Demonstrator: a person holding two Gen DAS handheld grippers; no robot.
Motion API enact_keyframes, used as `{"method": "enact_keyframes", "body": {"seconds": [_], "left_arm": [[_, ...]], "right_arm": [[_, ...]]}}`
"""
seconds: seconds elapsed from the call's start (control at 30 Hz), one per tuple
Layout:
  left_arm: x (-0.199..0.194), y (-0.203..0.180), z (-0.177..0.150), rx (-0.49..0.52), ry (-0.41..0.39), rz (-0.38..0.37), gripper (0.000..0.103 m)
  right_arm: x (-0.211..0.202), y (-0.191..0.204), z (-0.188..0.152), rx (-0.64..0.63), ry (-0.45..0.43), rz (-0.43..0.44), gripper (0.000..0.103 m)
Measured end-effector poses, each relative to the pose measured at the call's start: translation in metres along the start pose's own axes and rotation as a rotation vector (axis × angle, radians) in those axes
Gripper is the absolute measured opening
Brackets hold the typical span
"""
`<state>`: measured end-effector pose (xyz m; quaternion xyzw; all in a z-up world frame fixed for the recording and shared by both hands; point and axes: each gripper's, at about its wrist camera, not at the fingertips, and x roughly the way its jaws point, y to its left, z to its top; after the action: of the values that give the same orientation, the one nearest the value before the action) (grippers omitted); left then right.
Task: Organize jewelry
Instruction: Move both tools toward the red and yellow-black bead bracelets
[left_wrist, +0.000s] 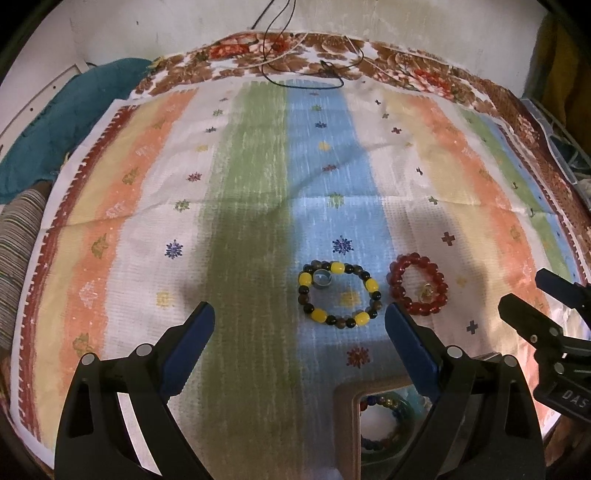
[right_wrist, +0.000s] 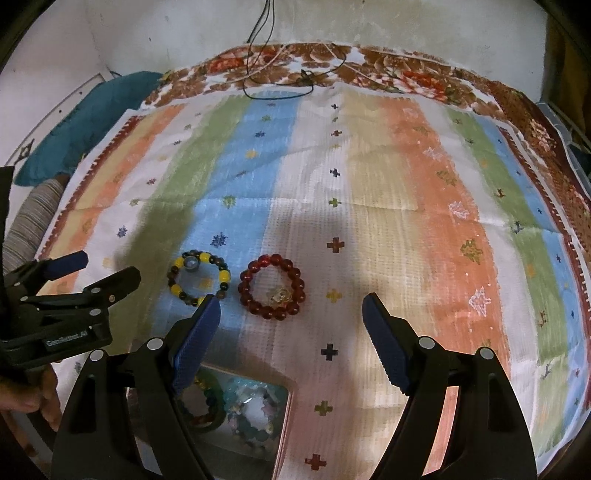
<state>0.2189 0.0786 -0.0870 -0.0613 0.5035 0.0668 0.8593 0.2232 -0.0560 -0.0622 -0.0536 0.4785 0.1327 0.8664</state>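
Both tools hover wide open and empty above the striped cloth (right_wrist: 388, 192): the left tool (left_wrist: 299, 317) sits just short of the yellow bracelet (left_wrist: 339, 293), and the right tool (right_wrist: 291, 306) sits just short of the red bracelet (right_wrist: 271, 291). The two bracelets lie flat, side by side and apart, near the middle of the cloth. A ring (left_wrist: 322, 278) rests inside the yellow loop against its far-left beads; a small pale charm (right_wrist: 277, 295) lies inside the red loop. The box (right_wrist: 284, 417), already holding beaded pieces, sits at the near edge under the tools.

The step in hand looks like picking up a bracelet for the box. Each loop is round, so it has no long axis and points nowhere; its plane is level with the cloth. A good grasp would likely come down over one arc of beads, one finger inside and one outside, clear of the ring or charm, then close gently so the beads do not roll away.
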Motion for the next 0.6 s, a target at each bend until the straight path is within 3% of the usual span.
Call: {"method": "enact_keyframes", "body": {"seconds": [0.6], "left_arm": [[0.036,-0.001,0.005,0.026,0.07,-0.006,0.092]], "right_arm": [[0.041,-0.006,0.011,0.002,0.089,-0.006,0.079]]}}
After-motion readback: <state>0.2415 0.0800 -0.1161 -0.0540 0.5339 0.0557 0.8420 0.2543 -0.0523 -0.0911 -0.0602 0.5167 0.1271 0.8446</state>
